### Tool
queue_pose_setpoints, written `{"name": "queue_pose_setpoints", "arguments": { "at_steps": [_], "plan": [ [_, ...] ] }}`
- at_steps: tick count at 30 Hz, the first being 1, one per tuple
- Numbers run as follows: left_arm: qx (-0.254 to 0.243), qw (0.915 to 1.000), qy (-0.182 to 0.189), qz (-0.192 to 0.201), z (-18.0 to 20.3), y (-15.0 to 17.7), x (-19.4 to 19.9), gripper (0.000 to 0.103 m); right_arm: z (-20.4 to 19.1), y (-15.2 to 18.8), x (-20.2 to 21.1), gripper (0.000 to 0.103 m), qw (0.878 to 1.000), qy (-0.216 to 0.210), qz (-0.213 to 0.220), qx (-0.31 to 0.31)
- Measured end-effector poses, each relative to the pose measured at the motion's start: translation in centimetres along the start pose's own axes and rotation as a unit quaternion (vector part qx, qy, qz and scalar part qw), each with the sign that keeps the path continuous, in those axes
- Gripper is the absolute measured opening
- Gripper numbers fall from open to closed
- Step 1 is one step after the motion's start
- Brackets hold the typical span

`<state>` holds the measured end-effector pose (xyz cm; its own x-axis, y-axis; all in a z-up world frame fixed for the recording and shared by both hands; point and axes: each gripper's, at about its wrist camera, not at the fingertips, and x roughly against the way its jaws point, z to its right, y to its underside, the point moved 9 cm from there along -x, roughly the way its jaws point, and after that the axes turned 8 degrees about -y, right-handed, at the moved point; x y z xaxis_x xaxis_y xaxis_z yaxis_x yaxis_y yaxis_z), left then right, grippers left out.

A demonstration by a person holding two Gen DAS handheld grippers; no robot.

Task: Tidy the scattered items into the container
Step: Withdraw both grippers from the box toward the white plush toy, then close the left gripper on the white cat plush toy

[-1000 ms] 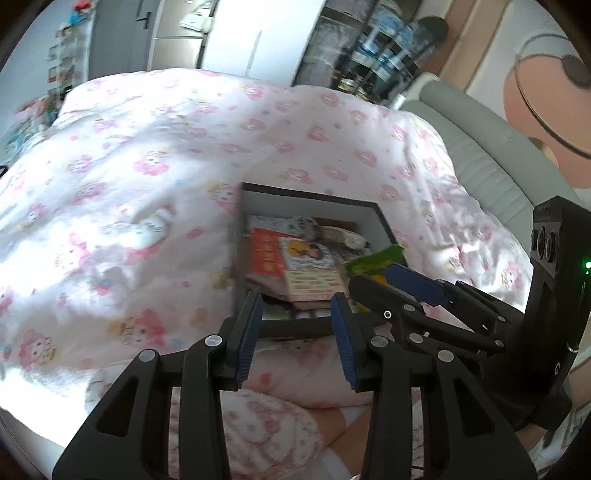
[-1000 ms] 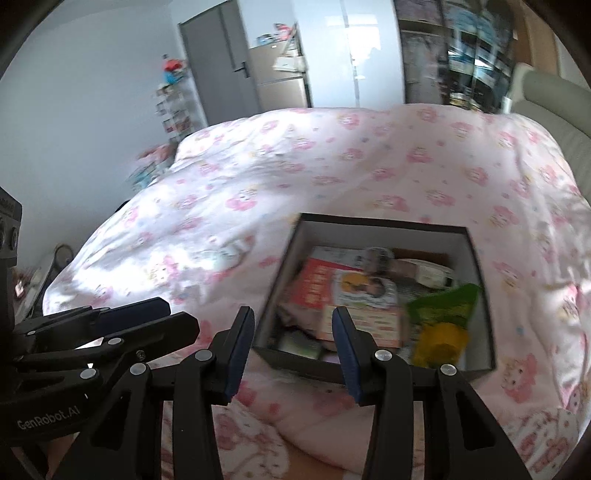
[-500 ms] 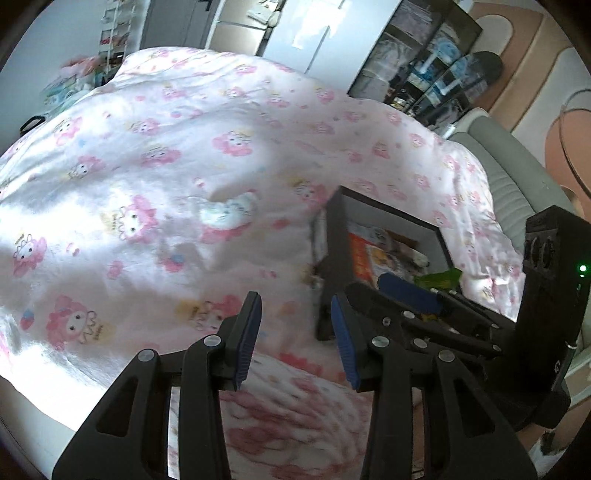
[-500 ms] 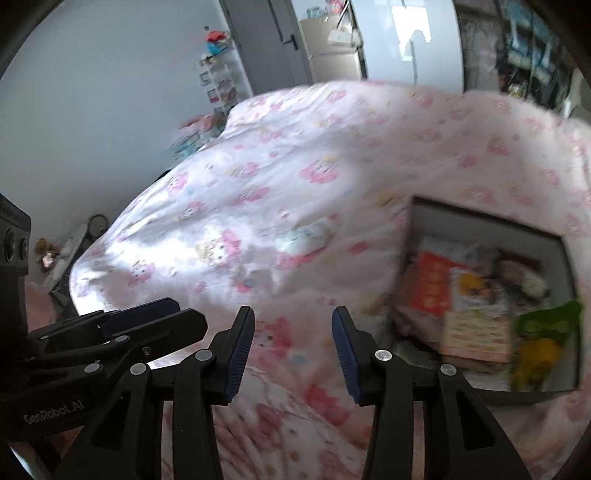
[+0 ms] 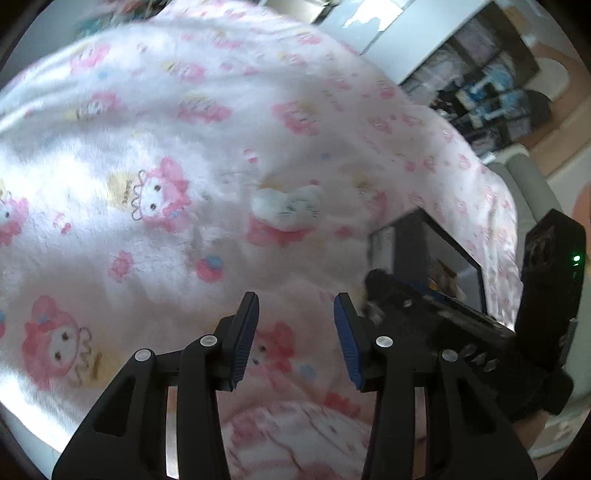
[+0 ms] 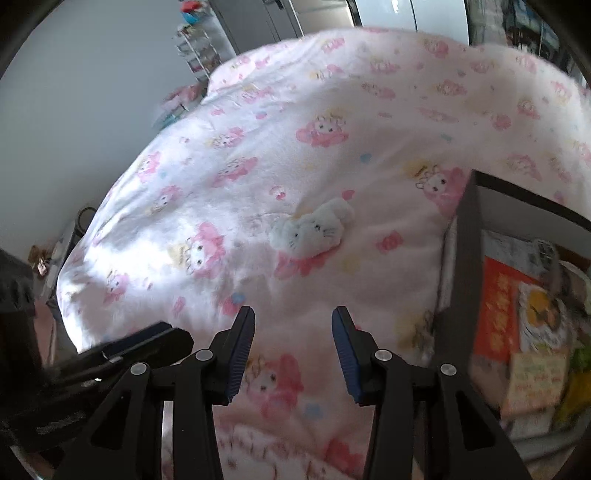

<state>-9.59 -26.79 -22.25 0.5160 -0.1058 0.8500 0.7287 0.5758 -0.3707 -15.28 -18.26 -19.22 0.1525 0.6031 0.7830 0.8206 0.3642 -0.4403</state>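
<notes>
A small white plush cat (image 5: 286, 206) lies on the pink patterned blanket; it also shows in the right wrist view (image 6: 312, 230). The dark box (image 6: 466, 258) sits to its right, holding red and yellow packets and a green item. In the left wrist view the box (image 5: 406, 236) is partly hidden behind the right gripper. My left gripper (image 5: 295, 312) is open and empty, short of the plush. My right gripper (image 6: 293, 326) is open and empty, also short of the plush and left of the box.
The pink blanket (image 6: 258, 155) covers the whole bed. A grey headboard (image 5: 532, 184) is at the right. Shelves (image 5: 491, 96) and cabinets (image 6: 406, 14) stand beyond the bed. The bed's left edge drops to the floor (image 6: 62, 251).
Both grippers have swung left, away from the box and toward the plush cat, which now sits ahead of them. The box has shifted to the right edge. Both stay open.
</notes>
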Motion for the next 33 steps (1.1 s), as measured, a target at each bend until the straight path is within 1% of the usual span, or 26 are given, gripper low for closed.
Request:
{"name": "queue_pose_setpoints", "arguments": {
  "at_steps": [2, 3, 6, 8, 11, 13, 15, 17, 20, 21, 22, 24, 25, 28, 31, 33],
  "plan": [
    [0.012, 0.9998, 0.007, -0.012, -0.7, -1.3, -1.8, 0.043, 0.9, -1.1, -1.4, 0.04, 1.0, -0.012, -0.007, -0.025],
    [0.021, 0.9994, 0.016, -0.021, -0.9, -1.8, -2.8, 0.041, 1.5, -1.7, -2.4, 0.04, 0.999, -0.005, -0.011, -0.03],
    [0.055, 0.9959, 0.053, -0.049, -1.3, -3.4, -5.7, 0.041, 3.1, -3.0, -4.8, 0.04, 0.999, 0.021, -0.014, -0.033],
    [0.059, 0.9956, 0.052, -0.051, -1.4, -4.4, -7.2, 0.041, 4.2, -4.0, -6.2, 0.04, 0.999, 0.027, -0.018, -0.041],
    [0.069, 0.9944, 0.054, -0.059, -1.4, -5.9, -9.5, 0.041, 6.0, -6.1, -7.3, 0.04, 0.997, 0.039, -0.004, -0.064],
    [0.084, 0.9919, 0.063, -0.071, -1.5, -6.8, -11.4, 0.041, 7.0, -7.3, -8.1, 0.04, 0.996, 0.041, 0.001, -0.085],
    [0.108, 0.9885, 0.072, -0.078, -1.7, -7.6, -12.7, 0.041, 7.7, -8.0, -9.3, 0.044, 0.995, 0.051, -0.005, -0.091],
    [0.132, 0.985, 0.077, -0.079, -2.1, -8.1, -13.7, 0.04, 8.5, -8.2, -10.5, 0.044, 0.993, 0.06, -0.012, -0.101],
    [0.146, 0.9817, 0.078, -0.095, -2.3, -8.1, -15.0, 0.04, 8.8, -8.0, -11.8, 0.044, 0.992, 0.045, -0.021, -0.114],
    [0.145, 0.9819, 0.07, -0.1, -2.4, -7.8, -15.4, 0.036, 8.6, -7.7, -12.4, 0.044, 0.992, 0.035, -0.03, -0.115],
    [0.142, 0.9824, 0.062, -0.104, -2.5, -7.5, -15.5, 0.03, 8.4, -7.5, -12.7, 0.043, 0.992, 0.019, -0.038, -0.119],
    [0.136, 0.9827, 0.071, -0.103, -2.1, -7.2, -14.8, 0.028, 7.3, -7.0, -12.8, 0.033, 0.99, -0.03, -0.05, -0.13],
    [0.13, 0.9843, 0.07, -0.096, -1.9, -7.2, -14.1, 0.026, 6.7, -6.7, -12.6, 0.032, 0.989, -0.038, -0.055, -0.128],
    [0.112, 0.9887, 0.06, -0.08, -1.6, -6.8, -11.8, 0.026, 4.7, -6.0, -10.9, 0.032, 0.994, -0.036, -0.043, -0.091],
    [0.115, 0.9883, 0.067, -0.074, -1.8, -5.9, -9.7, 0.026, 3.4, -4.9, -9.4, 0.032, 0.993, -0.055, -0.044, -0.097],
    [0.114, 0.9889, 0.064, -0.071, -2.1, -5.0, -8.4, 0.026, 2.5, -3.7, -8.4, 0.033, 0.992, -0.064, -0.047, -0.097]
  ]
}}
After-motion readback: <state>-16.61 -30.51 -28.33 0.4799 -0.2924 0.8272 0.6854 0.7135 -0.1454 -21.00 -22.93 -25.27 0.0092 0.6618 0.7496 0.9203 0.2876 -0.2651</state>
